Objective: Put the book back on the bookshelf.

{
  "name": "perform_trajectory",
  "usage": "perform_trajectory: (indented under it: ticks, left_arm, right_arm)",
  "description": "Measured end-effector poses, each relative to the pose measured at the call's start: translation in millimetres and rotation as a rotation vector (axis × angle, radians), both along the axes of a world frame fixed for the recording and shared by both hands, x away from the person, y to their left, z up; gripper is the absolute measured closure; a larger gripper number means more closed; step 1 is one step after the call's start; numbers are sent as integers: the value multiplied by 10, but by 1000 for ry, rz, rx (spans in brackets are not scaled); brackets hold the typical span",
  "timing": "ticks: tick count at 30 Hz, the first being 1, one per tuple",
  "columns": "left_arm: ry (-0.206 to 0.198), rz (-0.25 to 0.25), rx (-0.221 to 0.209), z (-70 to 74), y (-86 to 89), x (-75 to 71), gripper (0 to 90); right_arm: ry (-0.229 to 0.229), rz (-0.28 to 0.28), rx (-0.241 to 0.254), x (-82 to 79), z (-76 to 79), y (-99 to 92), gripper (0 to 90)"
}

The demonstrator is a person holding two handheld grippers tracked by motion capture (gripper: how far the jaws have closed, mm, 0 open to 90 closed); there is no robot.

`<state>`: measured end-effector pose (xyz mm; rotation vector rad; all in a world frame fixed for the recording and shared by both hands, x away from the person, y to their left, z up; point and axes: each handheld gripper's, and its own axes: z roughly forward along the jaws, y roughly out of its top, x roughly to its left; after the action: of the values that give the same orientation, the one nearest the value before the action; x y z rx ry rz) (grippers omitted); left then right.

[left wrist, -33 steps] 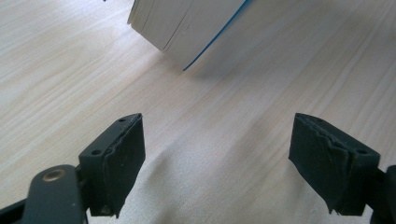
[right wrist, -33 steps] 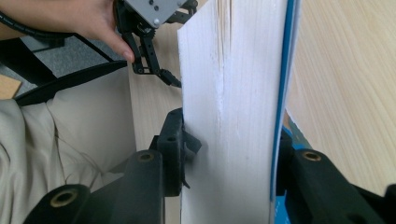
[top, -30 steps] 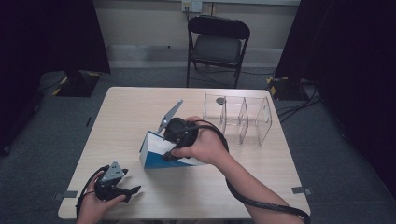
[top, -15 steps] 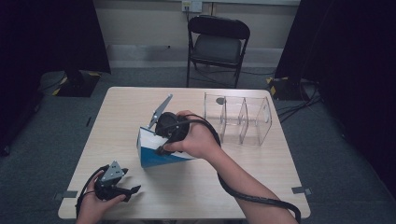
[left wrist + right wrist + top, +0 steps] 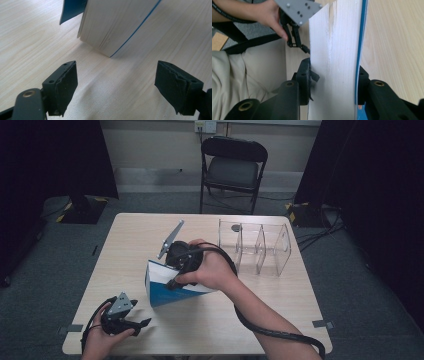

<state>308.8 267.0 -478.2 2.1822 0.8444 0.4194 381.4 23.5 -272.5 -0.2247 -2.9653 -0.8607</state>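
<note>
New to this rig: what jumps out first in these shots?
The thick blue-covered book at the table's middle, tilted up on one edge with the right tool clamped across its pages and cover. Next, the left tool resting open near the front left corner, and the clear divided organizer at the far right.

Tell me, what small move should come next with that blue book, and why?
Probably carry the book right, toward the clear divided organizer. The right gripper already clamps it across its thickness, tilted with one corner near the table, and the organizer's slots look empty. The left gripper sits open nearby, holding nothing.
</note>
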Motion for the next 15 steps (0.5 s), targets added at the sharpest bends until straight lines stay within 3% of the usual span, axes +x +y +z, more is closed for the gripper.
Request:
perform_trajectory:
  ticks: [5,10,12,15]
  left_arm:
    - [1,4,-1,-15,14,6,180]
    - [11,7,3,-23,10,12,180]
    - [3,3,18,-15,9,10,180]
    - [8,8,5,-30,-1,6,181]
  right_arm:
    - [-30,2,50,84,0,52,591]
    - [-31,-17,79,157,-11,92,589]
    - [-31,-23,80,183,-4,110,589]
    - [-20,-17,68,219,8,126,588]
